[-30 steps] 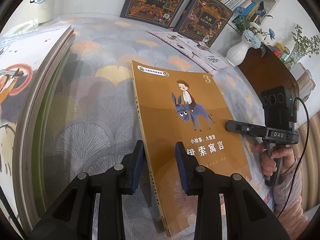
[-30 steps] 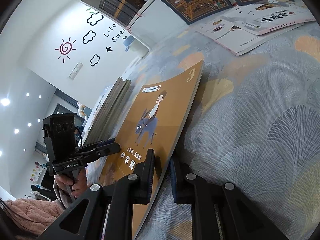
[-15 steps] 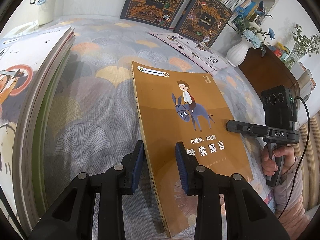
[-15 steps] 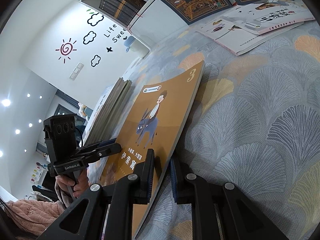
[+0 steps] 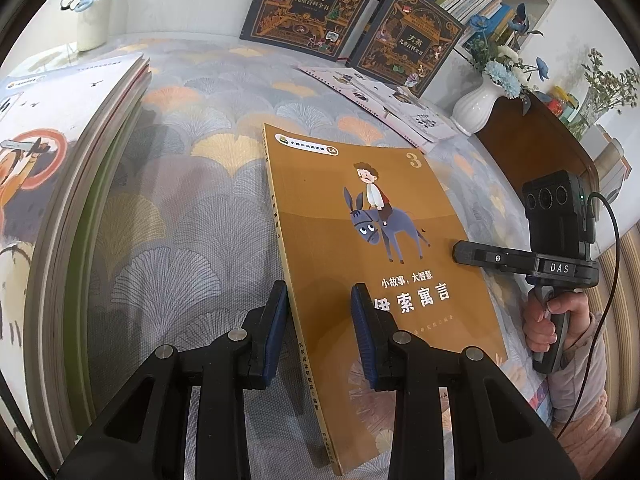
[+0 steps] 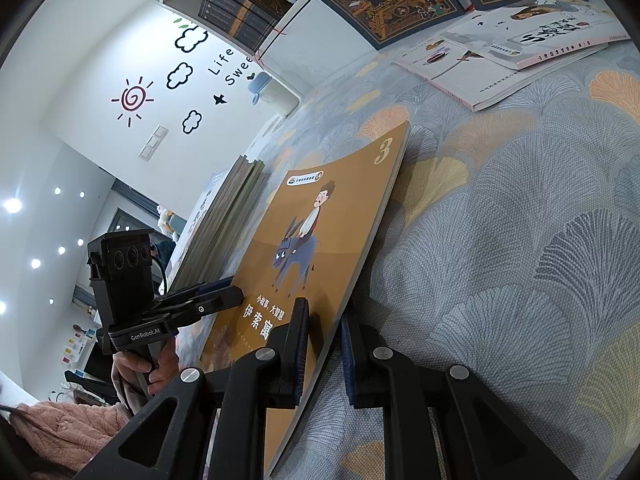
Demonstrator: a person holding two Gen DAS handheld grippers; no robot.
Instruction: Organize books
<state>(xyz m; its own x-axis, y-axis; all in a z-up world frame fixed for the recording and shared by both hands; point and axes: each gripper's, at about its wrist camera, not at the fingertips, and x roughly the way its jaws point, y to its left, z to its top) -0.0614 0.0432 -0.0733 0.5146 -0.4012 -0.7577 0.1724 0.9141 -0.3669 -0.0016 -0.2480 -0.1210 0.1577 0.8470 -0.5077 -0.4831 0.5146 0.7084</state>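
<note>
The left gripper (image 5: 320, 328) is closed on the spine edge of the orange book (image 5: 372, 248), one blue pad on the underside and the other on the cover near the title. The right gripper (image 6: 324, 344) is clamped on the opposite long edge of that book (image 6: 320, 240), its pads almost together with only the thin book between them. The book is tilted, its spine edge raised off the patterned cloth (image 5: 192, 216) in the left view.

In the left view the right gripper's body shows at 3 o'clock, held by a hand (image 5: 548, 324) in a pink sleeve. A pile of books (image 5: 60, 152) lies at 9 o'clock, well apart from the orange one. Two dark encyclopedias (image 5: 316, 0) lean upright at 12 o'clock, with thin white books (image 5: 392, 104) flat just before them at 1 o'clock. A white vase (image 5: 476, 104) of blue flowers stands at 2 o'clock.

In the right view the left gripper's body sits at 8 o'clock, gripped by a hand (image 6: 148, 368). The pile (image 6: 224, 216) lies just beyond the orange book at 10 o'clock, and the white books (image 6: 492, 60) lie at 1 o'clock.
</note>
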